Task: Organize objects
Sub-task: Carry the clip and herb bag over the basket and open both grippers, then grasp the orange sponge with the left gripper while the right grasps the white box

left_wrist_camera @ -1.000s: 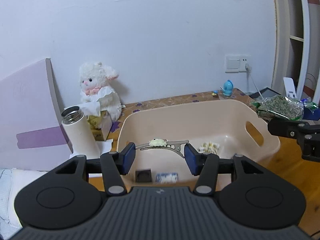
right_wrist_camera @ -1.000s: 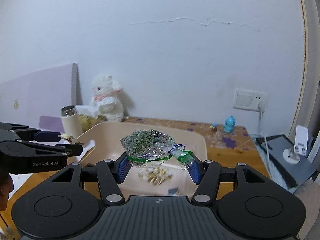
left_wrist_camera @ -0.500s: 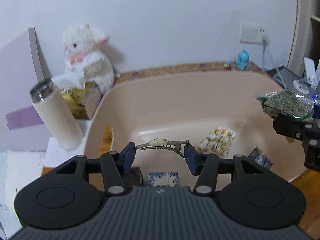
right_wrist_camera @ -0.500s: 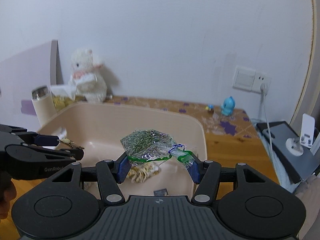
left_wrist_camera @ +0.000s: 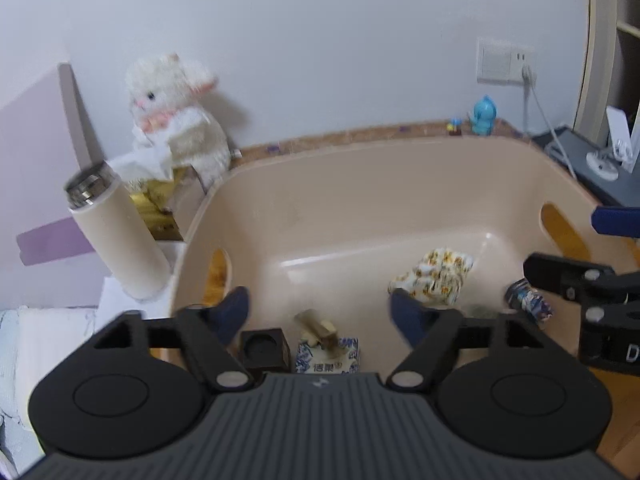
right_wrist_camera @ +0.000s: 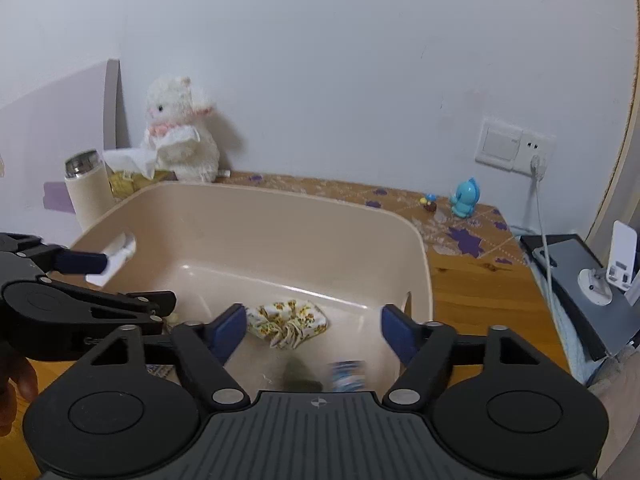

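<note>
With both your grippers hanging spread and empty over the beige plastic bin (left_wrist_camera: 360,184), the drop looks done; next, pull out for another loose item. The left gripper (left_wrist_camera: 320,312) has the blurred hair clip (left_wrist_camera: 316,326) at its 6 o'clock; the right gripper (right_wrist_camera: 310,330) has the blurred green bag (right_wrist_camera: 298,374) there, beside floral cloth (right_wrist_camera: 288,322).
</note>
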